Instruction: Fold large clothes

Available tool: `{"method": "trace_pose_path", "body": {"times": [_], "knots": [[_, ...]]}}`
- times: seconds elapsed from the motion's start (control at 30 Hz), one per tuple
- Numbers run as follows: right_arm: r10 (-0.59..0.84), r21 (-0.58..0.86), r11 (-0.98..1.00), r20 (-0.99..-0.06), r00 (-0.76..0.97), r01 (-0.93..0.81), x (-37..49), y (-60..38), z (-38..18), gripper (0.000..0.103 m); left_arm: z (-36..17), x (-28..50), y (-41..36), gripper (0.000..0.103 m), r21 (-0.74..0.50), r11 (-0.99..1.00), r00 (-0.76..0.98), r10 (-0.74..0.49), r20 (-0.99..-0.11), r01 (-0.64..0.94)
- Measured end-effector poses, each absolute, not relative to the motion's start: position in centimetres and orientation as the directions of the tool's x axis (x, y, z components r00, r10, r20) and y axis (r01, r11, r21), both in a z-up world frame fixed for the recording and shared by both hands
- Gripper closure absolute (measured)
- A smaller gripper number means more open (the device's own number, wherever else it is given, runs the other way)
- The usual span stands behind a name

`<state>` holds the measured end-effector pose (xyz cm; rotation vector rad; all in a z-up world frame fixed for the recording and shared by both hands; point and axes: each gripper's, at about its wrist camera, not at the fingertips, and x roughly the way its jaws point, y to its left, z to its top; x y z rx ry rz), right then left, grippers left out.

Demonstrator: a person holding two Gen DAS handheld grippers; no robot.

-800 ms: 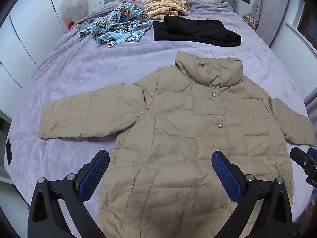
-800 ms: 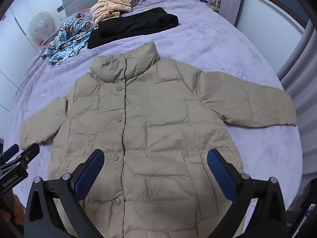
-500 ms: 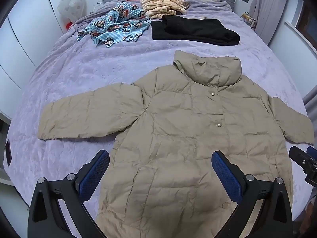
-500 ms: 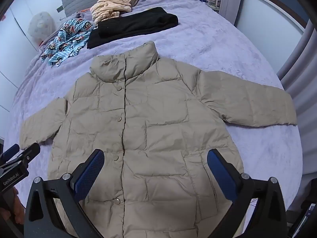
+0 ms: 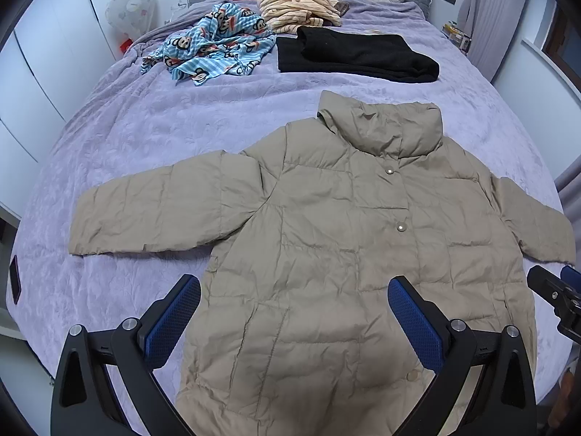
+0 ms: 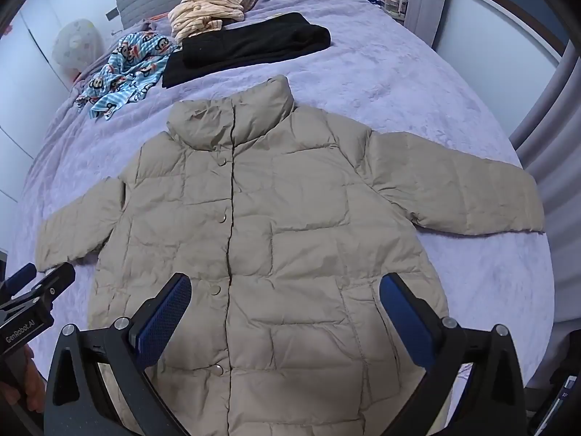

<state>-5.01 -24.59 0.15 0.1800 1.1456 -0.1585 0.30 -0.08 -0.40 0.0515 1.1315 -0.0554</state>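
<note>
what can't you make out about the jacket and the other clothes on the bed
- Jacket hem: both views, hidden behind the open left gripper and right gripper and cut by the bottom edge.
- Black garment: what kind, both views; folded, too dark.
- Striped beige clothing: bunched, shape unclear.

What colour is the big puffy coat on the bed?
The coat is beige all over, shown best in the right wrist view.

You get dim, bluish, even light with soft shadows under the jacket and no glare. Both views are sharp at the centre, but the fisheye bends the bed outward (corners go black), with slight softening near the rims.
</note>
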Motion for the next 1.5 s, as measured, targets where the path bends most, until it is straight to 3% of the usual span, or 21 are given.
{"method": "trace_pose_path", "body": {"times": [1.5], "knots": [[-0.038, 0.054, 0.975, -0.917, 0.398, 0.216, -4.71, -24.46, -0.2, 0.0, -0.37, -0.05, 0.38, 0.0, 0.015, 0.997, 0.421, -0.016, -0.907, 0.072]]}}
